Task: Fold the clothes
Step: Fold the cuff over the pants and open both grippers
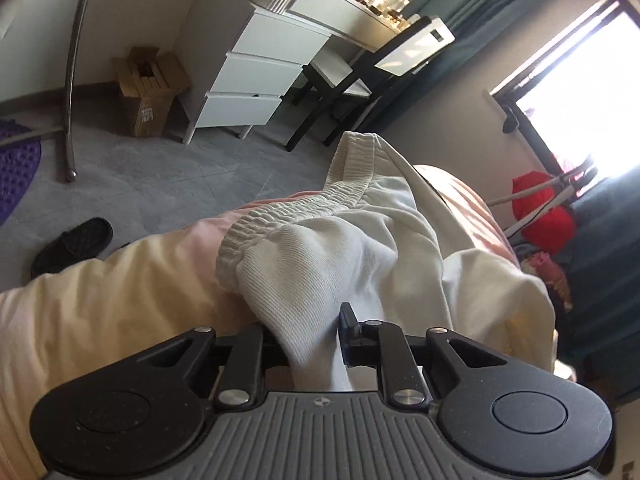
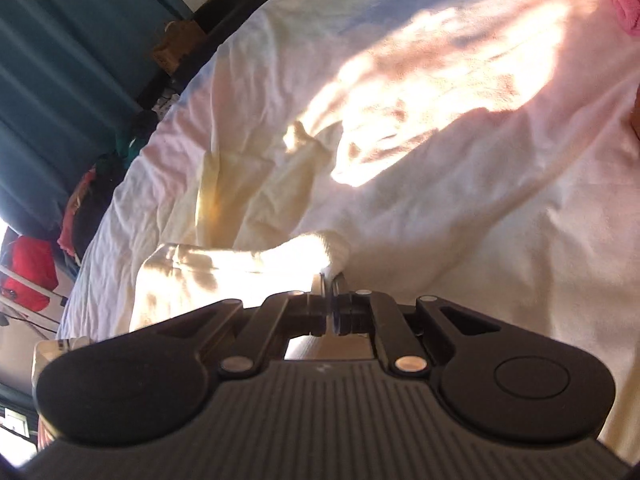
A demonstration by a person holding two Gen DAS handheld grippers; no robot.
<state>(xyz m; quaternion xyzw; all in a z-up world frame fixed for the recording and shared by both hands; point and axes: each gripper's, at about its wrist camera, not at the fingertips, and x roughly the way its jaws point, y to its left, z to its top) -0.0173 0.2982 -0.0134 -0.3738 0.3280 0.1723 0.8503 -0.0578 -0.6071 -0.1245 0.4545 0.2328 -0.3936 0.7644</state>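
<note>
Can't see the left finger of the left gripper, buried under the white pants. Purple mat chopped off at the frame edge, red bag too. Little bottles on the dresser way too tiny to make out
</note>
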